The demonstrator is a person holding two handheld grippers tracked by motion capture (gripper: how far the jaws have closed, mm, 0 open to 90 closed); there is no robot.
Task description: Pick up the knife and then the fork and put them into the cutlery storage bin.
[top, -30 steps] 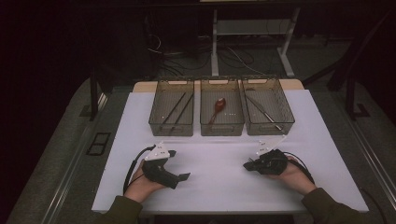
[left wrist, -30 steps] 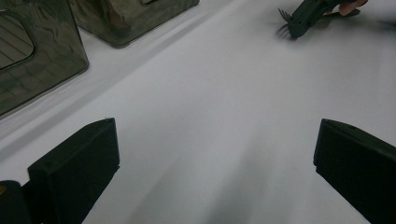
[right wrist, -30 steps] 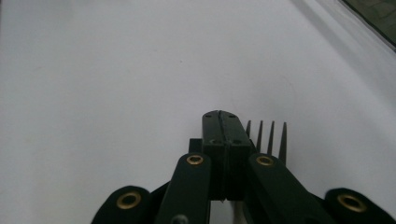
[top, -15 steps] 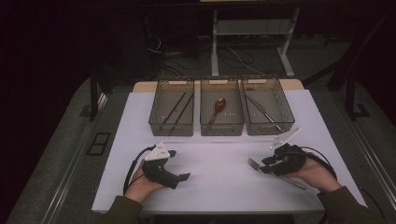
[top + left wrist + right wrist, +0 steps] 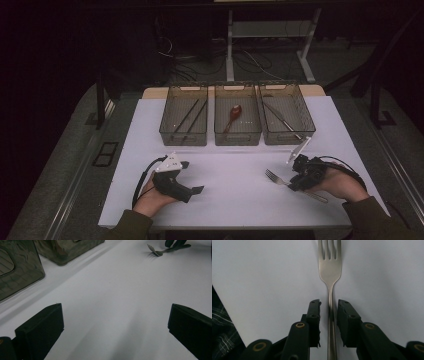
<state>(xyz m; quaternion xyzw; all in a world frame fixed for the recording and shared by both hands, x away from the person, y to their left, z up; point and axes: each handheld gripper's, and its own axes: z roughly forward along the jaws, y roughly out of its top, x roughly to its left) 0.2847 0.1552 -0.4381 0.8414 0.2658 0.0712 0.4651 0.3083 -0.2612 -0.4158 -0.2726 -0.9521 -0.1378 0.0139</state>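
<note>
The right gripper (image 5: 329, 307) straddles the handle of the fork (image 5: 329, 267), which lies flat on the white tabletop (image 5: 235, 200). The fork's long axis runs straight out from between the jaws, tines pointing away. A narrow gap shows on each side of the handle, so the jaws, which have just been closing, frame it without pressing yet. In the high view the fork (image 5: 276, 177) lies at the right gripper (image 5: 300, 176) with its tines aimed toward the middle of the tabletop. The left gripper (image 5: 187, 182) rests well apart, jaws wide and holding nothing, so the right hand is plainly the nearer. Beyond stand three bins (image 5: 237, 137) in a row. A second ago the right gripper lay farther left and no fork showed; now the fork is in plain sight.
</note>
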